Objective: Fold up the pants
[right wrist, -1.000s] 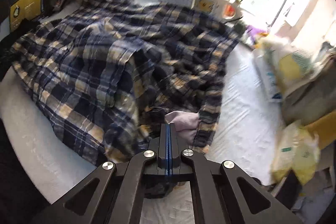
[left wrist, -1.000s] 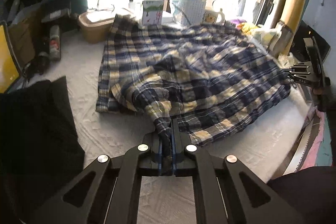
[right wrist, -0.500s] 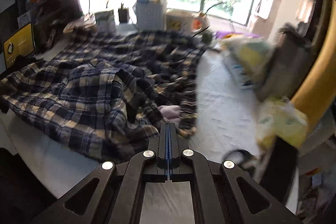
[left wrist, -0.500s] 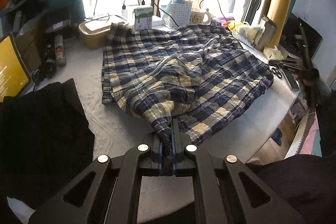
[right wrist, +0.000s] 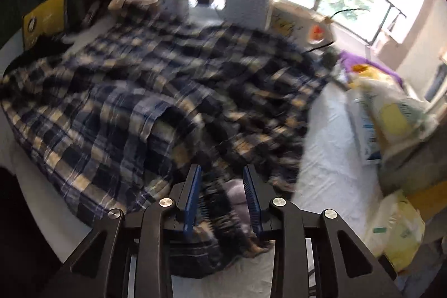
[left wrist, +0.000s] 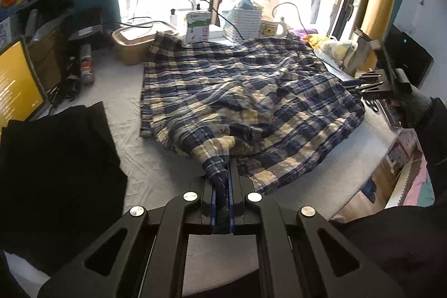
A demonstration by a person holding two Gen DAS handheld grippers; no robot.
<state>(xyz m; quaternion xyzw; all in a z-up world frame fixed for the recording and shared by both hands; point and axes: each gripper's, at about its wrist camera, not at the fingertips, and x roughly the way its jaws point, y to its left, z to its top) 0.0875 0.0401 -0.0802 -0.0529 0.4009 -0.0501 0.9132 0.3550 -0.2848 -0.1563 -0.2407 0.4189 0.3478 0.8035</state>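
The blue, yellow and white plaid pants (left wrist: 245,97) lie rumpled across the white table (left wrist: 156,166). My left gripper (left wrist: 223,186) is shut on a bunched corner of the pants at their near edge. My right gripper (right wrist: 222,186) is open, its jaws standing on either side of the pants' near edge (right wrist: 218,211), where a pale lining shows. It also shows in the left wrist view (left wrist: 374,83) at the pants' right side. The right wrist view is blurred.
Black folded cloth (left wrist: 53,164) lies at the left. A tan box (left wrist: 139,43), a carton (left wrist: 197,27), a white basket (left wrist: 243,21) and a mug (left wrist: 272,28) line the window side. A yellow screen (left wrist: 16,85) is far left. Bags (right wrist: 391,124) crowd the right.
My right gripper has opened and dropped to the pants' near edge. My left gripper still holds its corner and has drawn back a little.
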